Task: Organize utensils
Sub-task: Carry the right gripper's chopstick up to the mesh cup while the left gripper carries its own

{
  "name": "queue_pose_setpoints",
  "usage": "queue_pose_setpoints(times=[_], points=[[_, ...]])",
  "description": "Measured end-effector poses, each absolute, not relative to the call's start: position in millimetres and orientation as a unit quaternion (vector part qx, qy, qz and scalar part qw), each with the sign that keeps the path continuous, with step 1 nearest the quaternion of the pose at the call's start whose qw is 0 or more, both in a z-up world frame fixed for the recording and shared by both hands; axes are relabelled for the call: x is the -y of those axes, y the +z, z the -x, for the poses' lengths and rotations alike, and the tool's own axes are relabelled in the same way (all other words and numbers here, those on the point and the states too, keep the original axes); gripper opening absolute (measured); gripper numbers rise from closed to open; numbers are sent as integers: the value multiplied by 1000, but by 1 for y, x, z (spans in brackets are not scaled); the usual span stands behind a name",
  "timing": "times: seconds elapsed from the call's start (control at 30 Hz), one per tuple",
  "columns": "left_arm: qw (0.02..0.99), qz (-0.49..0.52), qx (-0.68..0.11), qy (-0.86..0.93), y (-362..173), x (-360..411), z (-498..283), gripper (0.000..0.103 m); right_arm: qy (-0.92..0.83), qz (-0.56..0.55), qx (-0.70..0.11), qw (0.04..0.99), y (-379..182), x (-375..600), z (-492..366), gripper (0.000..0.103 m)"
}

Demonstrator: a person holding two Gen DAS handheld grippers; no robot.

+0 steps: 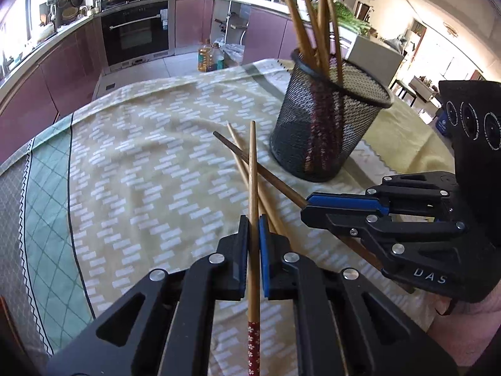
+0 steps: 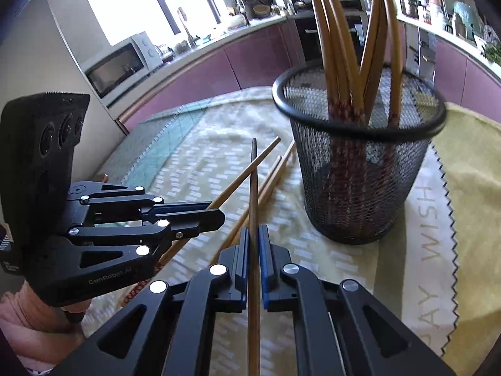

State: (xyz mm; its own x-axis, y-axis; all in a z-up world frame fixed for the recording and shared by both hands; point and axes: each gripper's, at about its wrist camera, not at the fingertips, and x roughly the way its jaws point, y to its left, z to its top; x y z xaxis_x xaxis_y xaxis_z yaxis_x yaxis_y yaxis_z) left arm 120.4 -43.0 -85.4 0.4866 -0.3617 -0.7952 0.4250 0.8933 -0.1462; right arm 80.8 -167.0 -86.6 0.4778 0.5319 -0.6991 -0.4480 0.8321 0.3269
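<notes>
My left gripper [image 1: 254, 223] is shut on a pale bamboo chopstick [image 1: 252, 163] whose red flowered end points back toward the camera. My right gripper [image 2: 254, 232] is shut on a brown chopstick with a dark tip [image 2: 254, 188]. The two held sticks cross low over the cloth. Each gripper shows in the other's view: the right gripper [image 1: 308, 205] at the right, the left gripper [image 2: 219, 216] at the left. Two more chopsticks [image 2: 275, 175] lie on the cloth beneath them. A black mesh cup [image 1: 313, 144] [image 2: 375, 194] stands just beyond, upright, with several chopsticks in it.
A yellow-green patterned tablecloth [image 1: 150, 163] covers the round table, with its edge to the left and far side. Purple kitchen cabinets, an oven [image 1: 137, 34] and a microwave [image 2: 119, 65] lie beyond. An oil bottle [image 1: 205, 59] stands on the floor past the table.
</notes>
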Motion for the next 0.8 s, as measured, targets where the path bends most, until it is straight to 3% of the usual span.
queue_pose_setpoints(times=[0.8], points=[[892, 11, -341, -297, 9, 25, -73, 7, 289, -76, -321, 899, -20, 223, -44, 6]])
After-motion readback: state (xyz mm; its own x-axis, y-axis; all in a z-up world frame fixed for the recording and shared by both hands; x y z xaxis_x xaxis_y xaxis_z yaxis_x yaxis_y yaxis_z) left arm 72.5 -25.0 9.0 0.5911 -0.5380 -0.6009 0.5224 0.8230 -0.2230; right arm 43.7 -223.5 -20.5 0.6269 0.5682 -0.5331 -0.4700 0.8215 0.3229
